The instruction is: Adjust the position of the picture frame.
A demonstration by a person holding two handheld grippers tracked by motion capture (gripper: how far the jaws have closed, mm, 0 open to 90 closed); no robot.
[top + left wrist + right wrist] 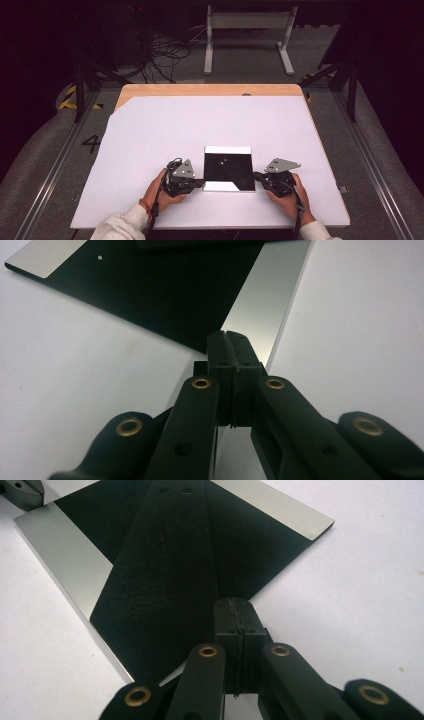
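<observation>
Jaws pressed shut and empty, left gripper [199, 183] at nine o'clock and right gripper [257, 177] at three o'clock flank a glossy black square plate [228, 170] lying on the white table [150, 135].

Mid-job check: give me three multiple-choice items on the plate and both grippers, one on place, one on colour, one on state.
1. Where does the square plate lie?
A. between the two grippers
B. at the table's far edge
C. on the floor

2. What shows on the plate's face?
A. red and yellow
B. black with silvery strips
C. plain green

3. How do the jaws of the left gripper stand?
A. wide open
B. shut
C. shut on a cable

Answers: 1 A, the left gripper and the right gripper flank it in the high view; 2 B, a black area beside mirror-like bands; 3 B, the jaws meet at the plate's edge.
</observation>
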